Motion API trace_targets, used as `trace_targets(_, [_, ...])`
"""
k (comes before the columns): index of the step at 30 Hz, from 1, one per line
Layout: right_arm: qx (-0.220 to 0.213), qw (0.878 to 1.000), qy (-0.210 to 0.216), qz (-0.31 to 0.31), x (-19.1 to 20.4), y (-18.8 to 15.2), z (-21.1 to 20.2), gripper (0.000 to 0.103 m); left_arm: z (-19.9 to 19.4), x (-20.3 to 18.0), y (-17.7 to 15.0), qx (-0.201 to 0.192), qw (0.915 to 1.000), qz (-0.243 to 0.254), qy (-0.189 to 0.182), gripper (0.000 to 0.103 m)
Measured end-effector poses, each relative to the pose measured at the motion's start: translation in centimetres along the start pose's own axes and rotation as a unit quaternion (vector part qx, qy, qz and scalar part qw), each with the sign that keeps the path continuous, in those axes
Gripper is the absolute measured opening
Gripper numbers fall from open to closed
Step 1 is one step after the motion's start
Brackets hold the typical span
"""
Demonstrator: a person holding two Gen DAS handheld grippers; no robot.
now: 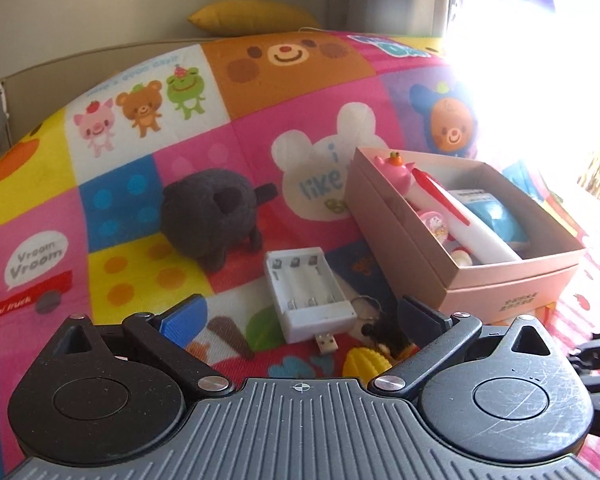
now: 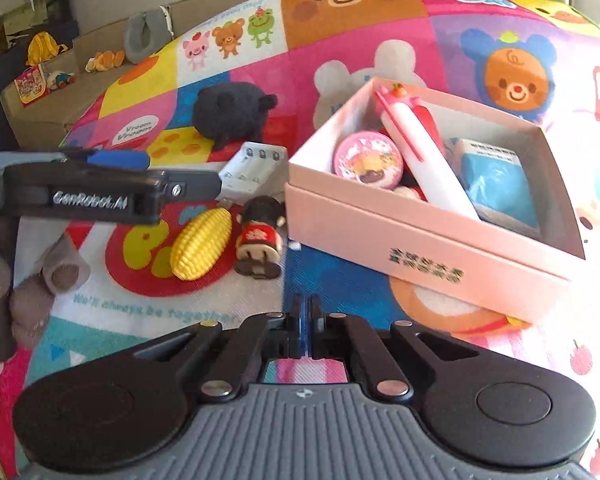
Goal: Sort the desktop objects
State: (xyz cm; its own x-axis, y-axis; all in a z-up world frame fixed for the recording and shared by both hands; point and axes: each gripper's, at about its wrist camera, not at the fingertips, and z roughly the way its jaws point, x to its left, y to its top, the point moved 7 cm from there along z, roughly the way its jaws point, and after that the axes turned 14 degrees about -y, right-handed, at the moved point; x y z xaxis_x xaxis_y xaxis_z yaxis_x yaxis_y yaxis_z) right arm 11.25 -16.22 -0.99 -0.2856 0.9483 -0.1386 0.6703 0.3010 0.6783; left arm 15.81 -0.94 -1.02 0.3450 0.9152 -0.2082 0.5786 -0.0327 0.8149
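Observation:
A pink cardboard box (image 2: 400,240) stands open on the cartoon blanket, holding a white and red pen (image 2: 424,152), a round pink tin (image 2: 368,160) and a blue packet (image 2: 496,184). To its left lie a white battery charger (image 2: 252,168), a yellow corn toy (image 2: 202,244), a small doll (image 2: 260,236) and a black plush (image 2: 232,114). My left gripper (image 1: 302,316) is open, its fingers either side of the charger (image 1: 304,292) just above it, not touching. My right gripper (image 2: 306,308) is shut and empty, in front of the box's near left corner.
The box (image 1: 500,292) sits right of the left gripper. A person's hand (image 2: 32,292) is at the left edge. A yellow cushion (image 1: 252,16) and a grey neck pillow (image 2: 144,36) lie behind the blanket. Window glare (image 1: 540,60) washes out the far right.

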Motion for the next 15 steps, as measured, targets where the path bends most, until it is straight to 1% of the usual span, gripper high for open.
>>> trace_targets(2, [-0.007,1.0,-0.006,0.013,-1.0,-0.7,-0.1,0.004,1.6,0.1,0.5,0.012,0.9999,0.004,0.003,0.103])
trace_targets(3, [-0.011,1.0,-0.009,0.016,-1.2,-0.9,-0.2,0.008,2.1,0.3,0.7,0.015,0.9998,0.004,0.009,0.102])
trace_targets(4, [-0.017,1.0,-0.011,0.02,-1.4,-1.1,-0.3,0.014,2.4,0.4,0.8,0.015,0.9998,0.004,0.012,0.098])
trace_targets(5, [-0.022,0.999,-0.01,0.024,-1.5,-1.2,-0.4,0.017,2.7,0.4,0.9,0.018,0.9998,0.002,0.011,0.095])
trace_targets(6, [-0.025,0.999,-0.006,0.027,-1.5,-1.3,-0.5,0.024,2.9,0.4,0.9,0.022,0.9997,0.0,0.007,0.086])
trace_targets(7, [-0.027,0.999,0.0,0.029,-1.4,-1.3,-0.6,0.03,3.2,0.4,0.9,0.028,0.9996,-0.003,-0.003,0.084])
trace_targets(8, [-0.03,0.999,0.007,0.03,-1.2,-1.3,-0.7,0.033,3.4,0.2,0.8,0.031,0.9994,-0.004,-0.011,0.084])
trace_targets(9, [-0.034,0.999,0.011,0.029,-1.0,-1.1,-0.7,0.037,3.8,0.1,0.8,0.035,0.9992,-0.001,-0.018,0.084])
trace_targets(10, [-0.038,0.999,0.013,0.025,-0.7,-0.9,-0.7,0.041,4.1,0.1,0.7,0.04,0.9991,0.003,-0.016,0.083])
trace_targets(11, [-0.042,0.999,0.012,0.019,-0.4,-0.6,-0.6,0.041,4.4,0.2,0.6,0.045,0.9989,0.008,-0.011,0.079])
trace_targets(12, [-0.046,0.999,0.008,0.011,0.1,-0.3,-0.5,0.041,4.6,0.4,0.5,0.05,0.9987,0.009,-0.005,0.061])
trace_targets(13, [-0.052,0.999,0.004,0.005,0.4,0.0,-0.4,0.041,4.7,0.7,0.5,0.054,0.9985,0.005,-0.004,0.056])
trace_targets(15, [-0.06,0.998,0.004,-0.005,1.2,0.6,-0.3,0.041,4.2,1.5,0.4,0.053,0.9986,-0.006,-0.005,0.053])
